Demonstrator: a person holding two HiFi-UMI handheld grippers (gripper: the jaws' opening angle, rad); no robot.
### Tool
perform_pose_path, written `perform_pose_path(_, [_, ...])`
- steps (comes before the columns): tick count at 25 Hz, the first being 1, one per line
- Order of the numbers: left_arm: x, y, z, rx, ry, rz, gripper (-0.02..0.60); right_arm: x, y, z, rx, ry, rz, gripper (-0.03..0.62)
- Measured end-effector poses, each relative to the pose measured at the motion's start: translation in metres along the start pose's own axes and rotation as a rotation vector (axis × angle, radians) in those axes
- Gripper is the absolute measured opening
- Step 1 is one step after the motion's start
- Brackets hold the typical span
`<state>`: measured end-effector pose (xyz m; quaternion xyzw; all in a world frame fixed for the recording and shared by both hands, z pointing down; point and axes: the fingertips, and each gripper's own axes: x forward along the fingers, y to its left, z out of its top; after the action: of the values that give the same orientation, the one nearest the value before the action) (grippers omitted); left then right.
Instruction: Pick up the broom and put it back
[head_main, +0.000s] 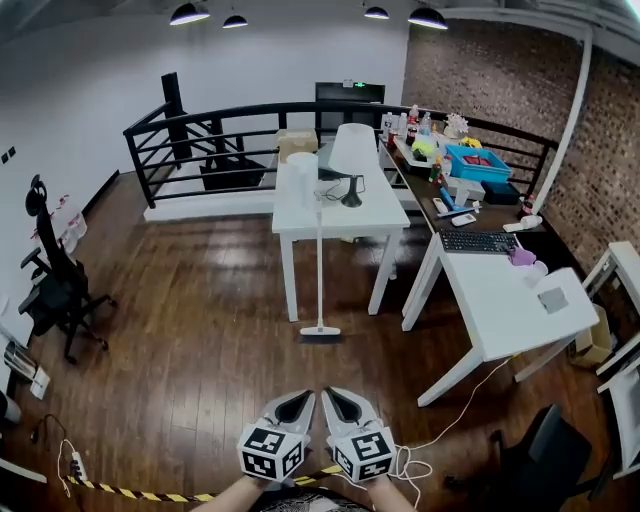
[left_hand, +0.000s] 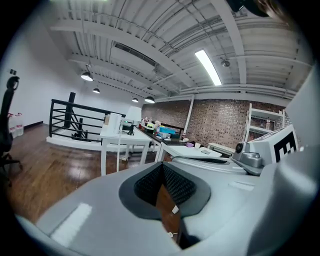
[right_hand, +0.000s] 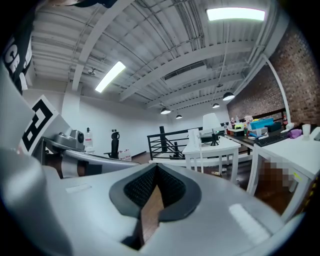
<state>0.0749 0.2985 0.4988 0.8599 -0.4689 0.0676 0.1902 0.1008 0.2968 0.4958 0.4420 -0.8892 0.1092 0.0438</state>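
Observation:
The broom (head_main: 320, 250) stands upright on the wooden floor with its white handle leaning against the front edge of a white table (head_main: 340, 215). Its flat head (head_main: 320, 332) rests on the floor. Both grippers are side by side at the bottom of the head view, well short of the broom and pointing toward it. My left gripper (head_main: 297, 400) is shut with nothing in it, and so is my right gripper (head_main: 335, 398). In the left gripper view the jaws (left_hand: 162, 166) meet at the tips, and the broom handle (left_hand: 118, 150) shows as a thin white line far ahead. The right gripper (right_hand: 156, 167) looks the same.
A lamp (head_main: 352, 160) stands on the white table. A second white desk (head_main: 510, 290) with a keyboard (head_main: 478, 241) lies to the right. A black office chair (head_main: 55, 285) is at the left and a black railing (head_main: 220, 140) behind. Striped tape (head_main: 130, 492) and a white cable (head_main: 470, 400) lie on the floor.

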Motion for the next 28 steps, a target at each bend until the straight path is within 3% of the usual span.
perform_pose_path(16, [0.120,0.187,0.111,0.018,-0.008,-0.139,0.005,0.223,-0.047,0.068,-0.012,-0.019,-0.132,0.000])
perform_pose_path(28, [0.159,0.250,0.137,0.026,-0.018,-0.162,0.005,0.309,-0.073,0.085,-0.013,-0.037,-0.152,0.005])
